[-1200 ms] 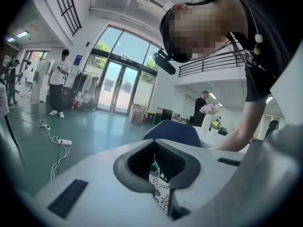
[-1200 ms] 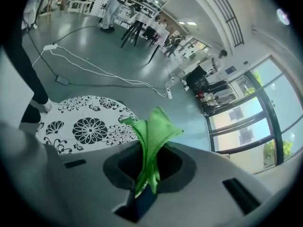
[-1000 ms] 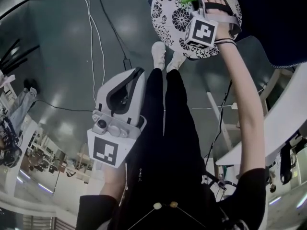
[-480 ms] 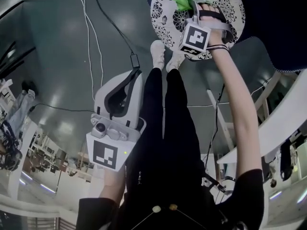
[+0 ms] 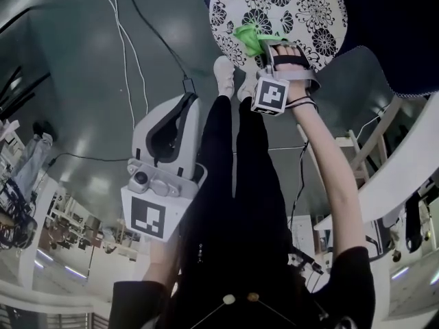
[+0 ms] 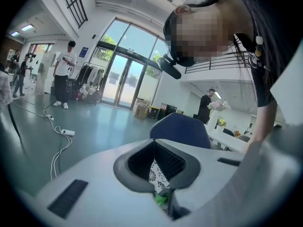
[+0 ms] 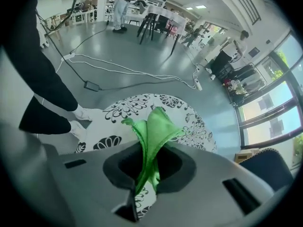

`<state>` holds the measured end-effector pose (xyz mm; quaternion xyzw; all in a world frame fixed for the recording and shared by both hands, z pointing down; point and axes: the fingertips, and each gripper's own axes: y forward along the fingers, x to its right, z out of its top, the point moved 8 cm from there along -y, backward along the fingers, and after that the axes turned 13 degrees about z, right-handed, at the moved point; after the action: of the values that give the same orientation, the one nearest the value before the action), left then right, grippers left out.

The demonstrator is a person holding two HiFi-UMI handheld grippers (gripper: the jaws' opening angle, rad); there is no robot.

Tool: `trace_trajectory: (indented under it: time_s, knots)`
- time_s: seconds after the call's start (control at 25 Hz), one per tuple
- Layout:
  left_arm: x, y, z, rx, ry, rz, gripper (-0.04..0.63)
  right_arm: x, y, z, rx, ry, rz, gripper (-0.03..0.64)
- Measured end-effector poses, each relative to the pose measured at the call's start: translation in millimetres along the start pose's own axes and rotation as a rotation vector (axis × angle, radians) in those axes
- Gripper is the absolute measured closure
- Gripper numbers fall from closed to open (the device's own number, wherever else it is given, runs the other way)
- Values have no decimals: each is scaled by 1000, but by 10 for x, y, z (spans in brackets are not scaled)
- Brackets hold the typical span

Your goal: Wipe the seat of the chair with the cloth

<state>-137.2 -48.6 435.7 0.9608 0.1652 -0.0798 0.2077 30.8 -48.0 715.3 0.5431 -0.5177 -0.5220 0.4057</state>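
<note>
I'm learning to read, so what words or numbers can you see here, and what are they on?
No words or numbers can be read.
Cube on the right gripper: black-and-white squares only, no letters.
Cube on the left gripper: the same.
Blue sign beside the glass doors: too small to read.
Chair seat: flowers only.
Cloth: no label shows.

The right hand-held gripper (image 5: 265, 49) has drawn the cloth (image 5: 250, 38) nearer across the seat (image 5: 305, 9)
</note>
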Motion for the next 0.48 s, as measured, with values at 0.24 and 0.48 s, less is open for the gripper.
trace_trajectory:
  time_s: [0.24,0.48]
  knots:
    - [79,25,-2,0,3,-15,589,-422,-71,20,14,4,97,565]
    - [157,52,3,-6,15,-26,589,-816,-46,7,38,2,211,565]
